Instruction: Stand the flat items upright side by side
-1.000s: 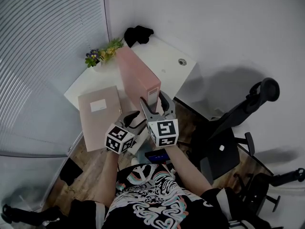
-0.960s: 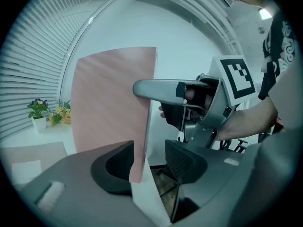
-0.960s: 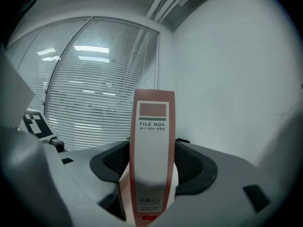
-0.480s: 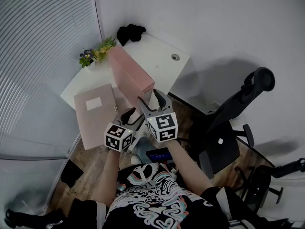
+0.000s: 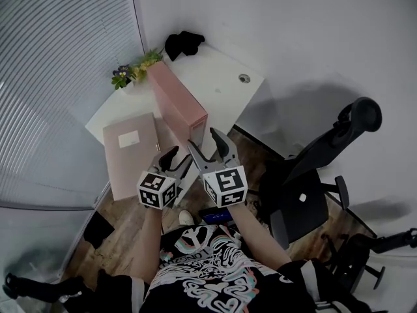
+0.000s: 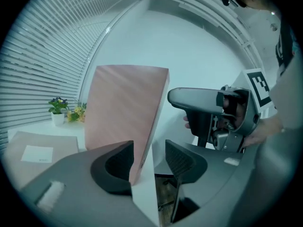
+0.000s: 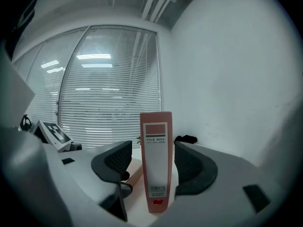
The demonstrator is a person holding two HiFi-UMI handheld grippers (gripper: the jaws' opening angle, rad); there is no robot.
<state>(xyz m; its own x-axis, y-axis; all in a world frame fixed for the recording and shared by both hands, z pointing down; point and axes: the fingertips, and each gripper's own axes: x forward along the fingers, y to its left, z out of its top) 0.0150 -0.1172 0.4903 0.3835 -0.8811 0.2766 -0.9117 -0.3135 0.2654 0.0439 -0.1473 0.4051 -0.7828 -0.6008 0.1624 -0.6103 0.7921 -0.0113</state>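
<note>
A pink file box (image 5: 177,106) stands upright on the white table (image 5: 221,90), its labelled spine (image 7: 156,164) facing me. A second pink file box (image 5: 132,152) lies flat to its left, label up, reaching over the table's near edge. Both grippers hover in front of the table, short of the boxes. My right gripper (image 5: 205,141) points at the upright box's spine, and its jaws (image 7: 151,157) stand open and frame the spine from a distance without touching it. My left gripper (image 5: 177,160) is open beside it, with the table corner and the box's broad side (image 6: 125,108) ahead.
Potted flowers (image 5: 133,72) and a black cloth (image 5: 182,43) sit at the table's far end. A cable hole (image 5: 244,78) is at the table's right side. Window blinds line the left wall. A black office chair (image 5: 313,175) stands on the wooden floor to the right.
Both grippers have drawn back from the table towards me. The upright box stays standing and the flat box lies as before.
</note>
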